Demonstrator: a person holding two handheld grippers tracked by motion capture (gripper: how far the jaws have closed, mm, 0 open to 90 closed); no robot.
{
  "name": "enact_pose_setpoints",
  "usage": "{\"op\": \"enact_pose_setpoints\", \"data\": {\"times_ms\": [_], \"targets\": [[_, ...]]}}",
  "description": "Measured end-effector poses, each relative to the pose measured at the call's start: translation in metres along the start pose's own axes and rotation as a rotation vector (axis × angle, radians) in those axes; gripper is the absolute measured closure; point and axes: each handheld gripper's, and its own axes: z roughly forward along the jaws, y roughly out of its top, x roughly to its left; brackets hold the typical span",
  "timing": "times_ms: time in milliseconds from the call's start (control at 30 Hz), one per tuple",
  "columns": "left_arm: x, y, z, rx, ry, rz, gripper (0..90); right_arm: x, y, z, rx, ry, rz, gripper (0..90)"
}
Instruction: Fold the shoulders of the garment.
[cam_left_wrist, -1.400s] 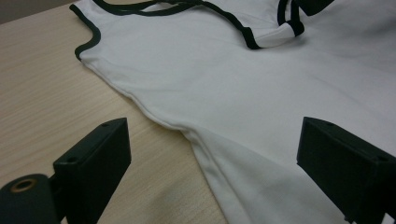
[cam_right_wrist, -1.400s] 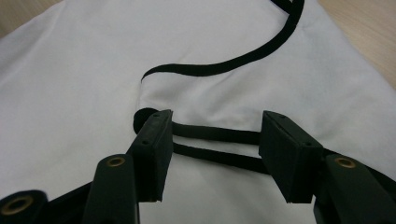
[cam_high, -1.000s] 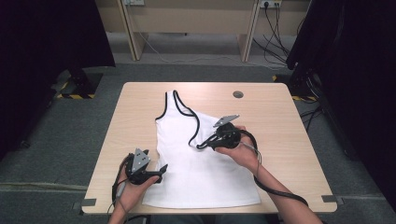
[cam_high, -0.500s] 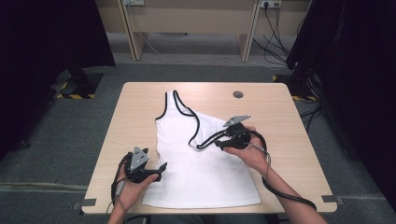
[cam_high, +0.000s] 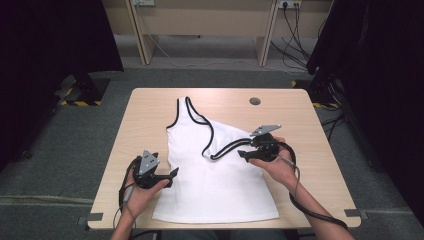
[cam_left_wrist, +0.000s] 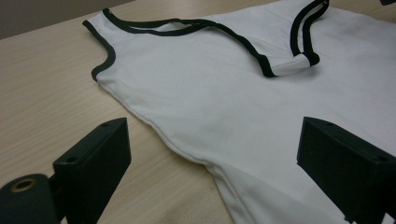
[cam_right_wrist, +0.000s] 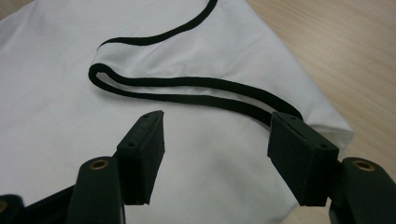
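A white tank top (cam_high: 215, 185) with black trim lies flat on the wooden table (cam_high: 145, 120). Its right shoulder strap (cam_high: 222, 149) is folded inward across the chest, seen as a black loop (cam_right_wrist: 187, 91) and at the far side (cam_left_wrist: 285, 63). My right gripper (cam_high: 243, 154) hovers at the shirt's right edge, just right of the fold. Its jaws (cam_right_wrist: 215, 149) are open and have just been opening, with nothing gripped and cloth beneath them. My left gripper (cam_high: 173, 174) rests at the shirt's left side seam, open (cam_left_wrist: 210, 154), straddling the hem edge without pinching it.
A round cable hole (cam_high: 255, 101) sits at the table's far right. Bare wood runs along the left (cam_left_wrist: 42, 88) and right (cam_right_wrist: 345, 51) of the shirt. Dark curtains flank the table; desks and cables stand beyond the far edge.
My right gripper has drawn back to the right, away from the folded strap, which stays lying on the shirt. The left gripper has not moved.
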Motion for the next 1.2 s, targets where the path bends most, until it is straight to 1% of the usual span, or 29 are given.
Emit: {"op": "enact_pose_setpoints", "data": {"times_ms": [400, 533, 967, 1200], "targets": [[0.009, 0.020, 0.013, 0.003, 0.003, 0.019, 8.8, -0.011, -0.015, -0.014, -0.013, -0.023, 0.031, 35.5], [0.013, 0.026, 0.018, 0.009, 0.003, 0.026, 8.8, -0.014, -0.022, -0.019, -0.007, -0.033, 0.039, 35.2], [0.028, 0.047, 0.034, 0.021, 0.015, 0.041, 8.9, -0.026, -0.043, -0.035, -0.024, -0.057, 0.086, 34.8], [0.034, 0.056, 0.043, 0.032, 0.018, 0.042, 9.0, -0.033, -0.055, -0.045, -0.040, -0.074, 0.116, 34.8]]}}
